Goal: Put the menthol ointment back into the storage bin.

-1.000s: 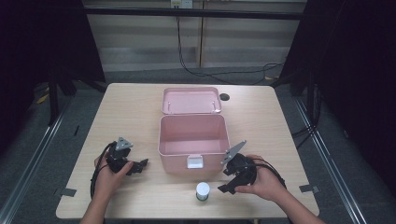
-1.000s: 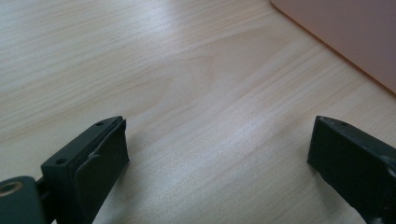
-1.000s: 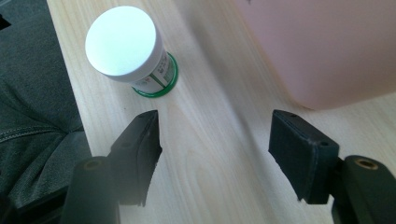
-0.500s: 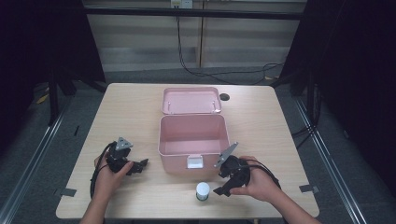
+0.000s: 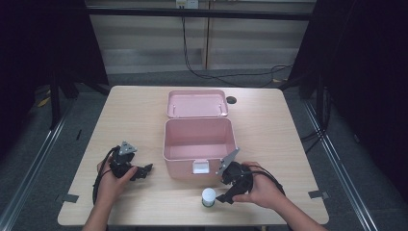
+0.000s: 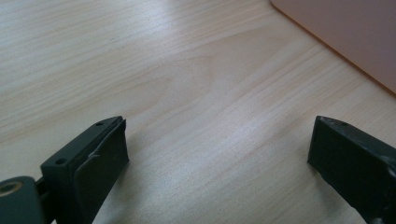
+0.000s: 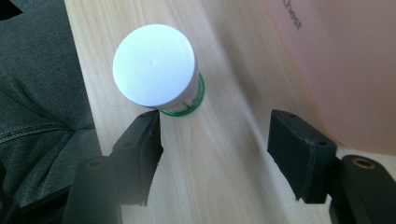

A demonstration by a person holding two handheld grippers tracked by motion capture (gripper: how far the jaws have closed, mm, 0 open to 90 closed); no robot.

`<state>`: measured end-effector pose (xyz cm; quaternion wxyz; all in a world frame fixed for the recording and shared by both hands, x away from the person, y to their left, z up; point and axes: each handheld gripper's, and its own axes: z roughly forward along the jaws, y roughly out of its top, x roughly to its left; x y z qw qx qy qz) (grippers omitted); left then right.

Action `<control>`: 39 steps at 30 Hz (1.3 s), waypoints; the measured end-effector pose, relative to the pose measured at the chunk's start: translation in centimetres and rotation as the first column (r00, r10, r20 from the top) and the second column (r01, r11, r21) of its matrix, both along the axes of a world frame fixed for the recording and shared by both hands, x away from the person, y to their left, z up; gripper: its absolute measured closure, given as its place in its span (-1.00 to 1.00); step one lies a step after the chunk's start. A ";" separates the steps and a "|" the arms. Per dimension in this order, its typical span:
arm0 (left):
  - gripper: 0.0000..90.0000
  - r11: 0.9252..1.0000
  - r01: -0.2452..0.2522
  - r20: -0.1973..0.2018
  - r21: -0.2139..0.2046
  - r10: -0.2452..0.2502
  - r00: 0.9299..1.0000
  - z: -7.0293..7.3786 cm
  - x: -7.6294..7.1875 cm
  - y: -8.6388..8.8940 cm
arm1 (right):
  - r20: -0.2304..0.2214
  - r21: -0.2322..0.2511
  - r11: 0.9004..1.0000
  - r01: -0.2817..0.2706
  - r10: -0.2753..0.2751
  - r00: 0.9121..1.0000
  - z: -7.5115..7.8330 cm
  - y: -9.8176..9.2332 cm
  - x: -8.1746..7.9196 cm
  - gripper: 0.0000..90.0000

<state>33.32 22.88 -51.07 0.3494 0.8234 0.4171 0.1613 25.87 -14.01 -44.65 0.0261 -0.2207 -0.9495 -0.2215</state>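
Jar (image 5: pixel 208 196) standing upright near table (image 5: pixel 144 115) front edge, outside open box (image 5: pixel 199 144). Right gripper (image 5: pixel 222 198) approaching, jaws spread, gripping nothing. Left gripper (image 5: pixel 146 169) resting spread. Grasping, placing remaining.

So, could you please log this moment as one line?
right gripper: open, beside white-capped jar | left gripper: open | pink box: lid open

The storage box (image 5: pixel 199 144) is pale pink, lid and all, with a white latch (image 5: pixel 200 166). The small jar (image 7: pixel 159 70) wears a white cap over a green base. The table (image 5: pixel 134 115) is light wood (fine straight grain). Both grippers' jaws are black.
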 end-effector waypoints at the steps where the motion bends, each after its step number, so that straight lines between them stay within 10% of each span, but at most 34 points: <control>1: -0.91 1.000 0.000 0.000 0.001 0.000 1.000 0.0 0.0 0.0 | -0.004 0.000 1.000 0.003 -0.003 1.000 0.0 0.1 -0.1 -0.23; 39: -0.92 1.000 0.009 0.001 0.006 -0.009 1.000 0.0 0.1 0.1 | -0.018 -0.061 0.987 -0.151 0.150 0.988 -0.4 4.7 -0.3 0.12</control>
